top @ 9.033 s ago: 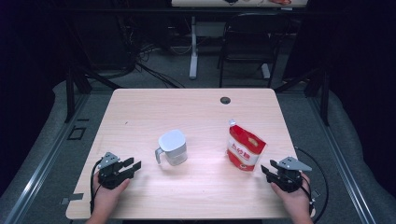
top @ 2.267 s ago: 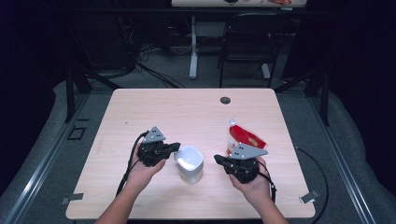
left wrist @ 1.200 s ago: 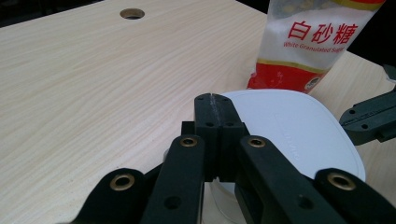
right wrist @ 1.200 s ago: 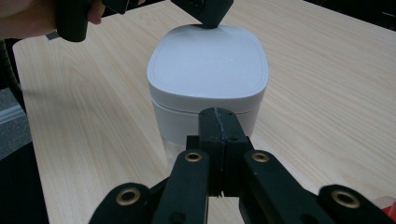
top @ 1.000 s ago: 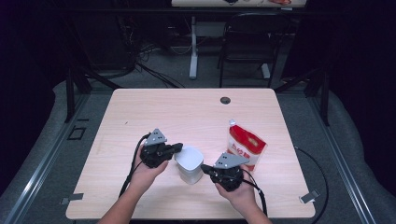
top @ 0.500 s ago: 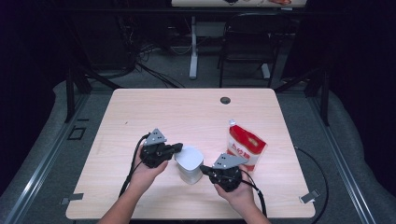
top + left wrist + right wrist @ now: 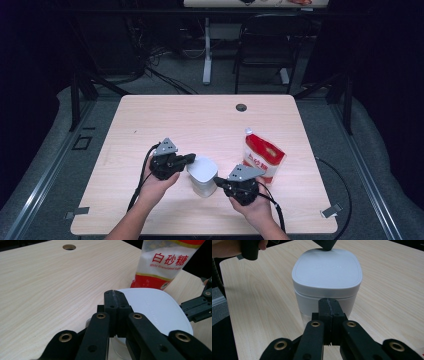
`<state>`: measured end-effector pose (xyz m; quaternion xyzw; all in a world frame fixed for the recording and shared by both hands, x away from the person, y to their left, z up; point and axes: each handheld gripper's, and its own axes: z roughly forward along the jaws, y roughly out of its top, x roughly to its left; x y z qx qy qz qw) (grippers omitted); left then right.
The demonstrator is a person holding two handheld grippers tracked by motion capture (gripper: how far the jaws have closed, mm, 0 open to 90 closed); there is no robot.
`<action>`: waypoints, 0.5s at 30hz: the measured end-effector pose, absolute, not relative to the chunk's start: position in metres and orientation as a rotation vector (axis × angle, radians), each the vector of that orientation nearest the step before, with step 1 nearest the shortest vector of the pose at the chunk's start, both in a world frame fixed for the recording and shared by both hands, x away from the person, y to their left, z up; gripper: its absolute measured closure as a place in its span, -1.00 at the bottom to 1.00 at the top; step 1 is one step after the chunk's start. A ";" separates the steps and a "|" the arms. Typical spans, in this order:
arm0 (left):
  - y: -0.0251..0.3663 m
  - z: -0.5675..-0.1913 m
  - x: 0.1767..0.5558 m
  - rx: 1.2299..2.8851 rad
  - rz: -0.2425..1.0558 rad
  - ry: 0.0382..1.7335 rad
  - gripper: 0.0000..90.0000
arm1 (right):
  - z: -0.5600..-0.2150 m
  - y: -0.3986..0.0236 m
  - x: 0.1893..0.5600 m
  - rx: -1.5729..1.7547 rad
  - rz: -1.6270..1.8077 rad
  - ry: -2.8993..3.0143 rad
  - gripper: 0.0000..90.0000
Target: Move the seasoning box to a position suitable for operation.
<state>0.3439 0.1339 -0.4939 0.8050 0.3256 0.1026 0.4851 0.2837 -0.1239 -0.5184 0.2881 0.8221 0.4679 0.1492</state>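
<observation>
A white lidded container stands on the wooden table, toward its front. My left gripper is shut, and its tips rest at the rim of the lid on the container's left side. From the right, my right gripper is shut too, its tips against the container's wall just under the lid. Nothing is caught between either pair of jaws. A red and white sugar bag stands upright just right of the container, behind my right hand.
A round cable hole sits near the table's far edge. Beyond the table are a black chair and a white stand leg. Bare wood lies to the left and behind the container. Cables trail from both grippers toward the front edge.
Both grippers came in from the front corners to the container, which now sits slightly nearer and to the right. Over the last second nothing has moved.
</observation>
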 end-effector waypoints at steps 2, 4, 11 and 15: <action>0.135 -0.494 0.344 1.958 0.244 0.794 1.00 | -0.518 -0.124 0.284 0.829 1.346 2.362 1.00; 0.135 -0.494 0.344 1.960 0.246 0.791 1.00 | -0.518 -0.124 0.284 0.829 1.351 2.359 1.00; 0.136 -0.493 0.344 1.965 0.260 0.806 0.97 | -0.518 -0.124 0.284 0.832 1.357 2.356 1.00; 0.139 -0.492 0.344 1.976 0.263 0.812 0.90 | -0.517 -0.124 0.284 0.834 1.362 2.351 1.00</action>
